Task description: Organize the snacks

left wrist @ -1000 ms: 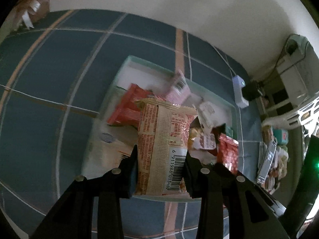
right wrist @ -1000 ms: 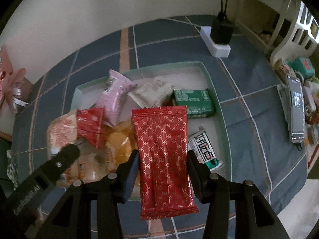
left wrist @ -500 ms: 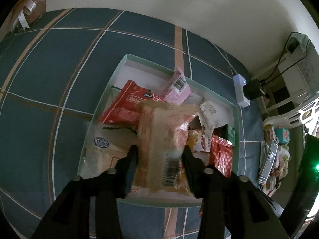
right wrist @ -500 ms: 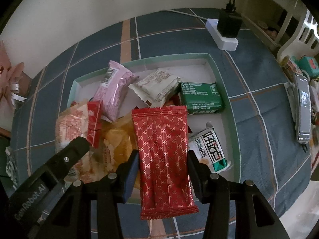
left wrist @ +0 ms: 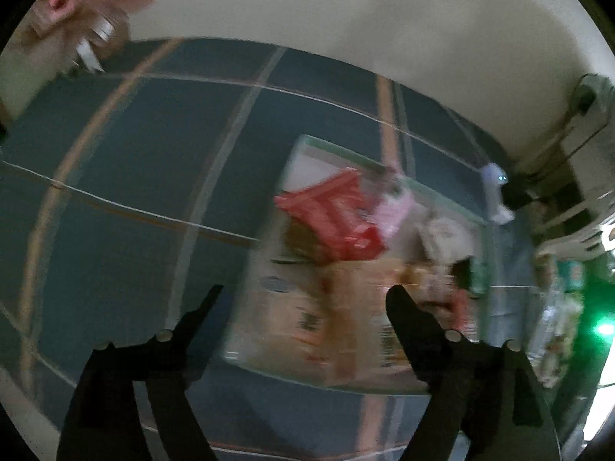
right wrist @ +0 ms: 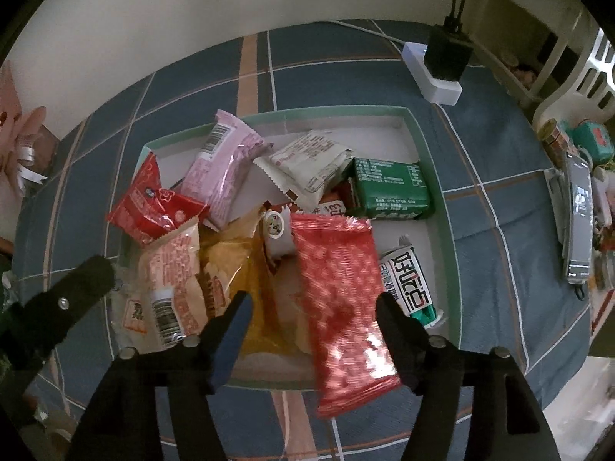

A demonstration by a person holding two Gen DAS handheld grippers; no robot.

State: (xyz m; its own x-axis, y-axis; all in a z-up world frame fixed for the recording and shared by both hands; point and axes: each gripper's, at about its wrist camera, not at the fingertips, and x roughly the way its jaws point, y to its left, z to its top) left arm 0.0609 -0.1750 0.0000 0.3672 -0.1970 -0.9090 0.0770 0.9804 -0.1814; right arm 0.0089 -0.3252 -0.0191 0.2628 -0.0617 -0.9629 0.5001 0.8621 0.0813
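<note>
Now, from the left wrist view, the left gripper (left wrist: 303, 299) has just been opening and its jaws stand wide apart, with nothing pressed between them. Ahead of the fingertips and below them lies the tray (left wrist: 434, 196), and the beige packet (left wrist: 346, 307) rests in it, free of both pads. The picture is much blurred, so the smaller packs there cannot be told apart, except a red packet (left wrist: 330, 215) further ahead.

From the right wrist view, the right gripper (right wrist: 313, 309) has also just been opening. The red patterned packet (right wrist: 342, 299) is between the jaws but tilted; whether it brushes the right-hand finger I cannot tell, and it seems to be dropping onto the pile. Beyond the tips lie a pink packet (right wrist: 226, 165), a white packet (right wrist: 311, 161) and a green box (right wrist: 392, 188); to the right of the right finger lies a white and green pack (right wrist: 407, 284).

I judge these snacks to be light, soft and crinkly, with smooth foil that can slide. The contents may be brittle, so a gentle squeeze across the middle of the short side is better than the thin sealed ends. The green box looks stiffer and can be taken by its flat sides.
</note>
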